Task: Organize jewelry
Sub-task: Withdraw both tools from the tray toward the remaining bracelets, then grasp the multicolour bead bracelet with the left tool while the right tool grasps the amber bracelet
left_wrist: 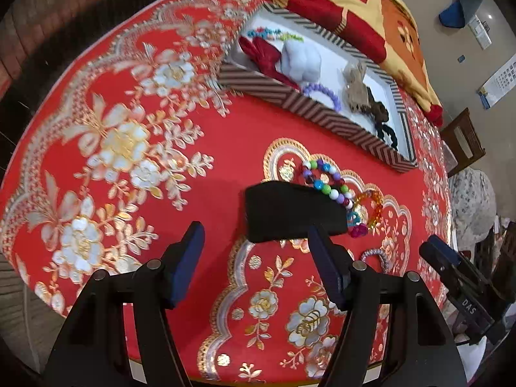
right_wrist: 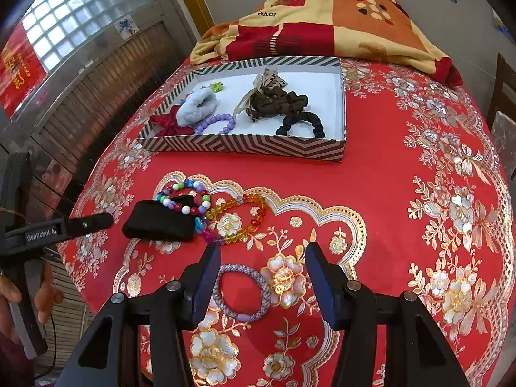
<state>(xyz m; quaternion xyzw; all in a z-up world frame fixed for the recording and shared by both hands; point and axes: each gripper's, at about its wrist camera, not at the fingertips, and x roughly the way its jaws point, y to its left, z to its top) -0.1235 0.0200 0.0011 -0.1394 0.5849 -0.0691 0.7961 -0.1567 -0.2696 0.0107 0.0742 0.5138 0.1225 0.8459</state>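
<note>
A striped tray (right_wrist: 245, 145) (left_wrist: 309, 109) at the back of the table holds a red bow, a pale blue scrunchie (right_wrist: 197, 105), a purple bead bracelet (right_wrist: 215, 123) and dark scrunchies (right_wrist: 301, 123). On the red cloth lie a black band (right_wrist: 159, 221) (left_wrist: 290, 209), a multicolour bead bracelet (right_wrist: 183, 197) (left_wrist: 325, 183), an orange-rainbow bracelet (right_wrist: 245, 221) (left_wrist: 371, 208) and a purple hair tie (right_wrist: 241, 292). My right gripper (right_wrist: 262, 277) is open and empty, its fingers either side of the hair tie. My left gripper (left_wrist: 256, 264) is open and empty just before the black band.
A patterned blanket (right_wrist: 322, 19) is heaped behind the tray. The table's left edge drops off beside a metal shutter (right_wrist: 96, 74). A wooden chair (left_wrist: 464, 142) stands past the right edge.
</note>
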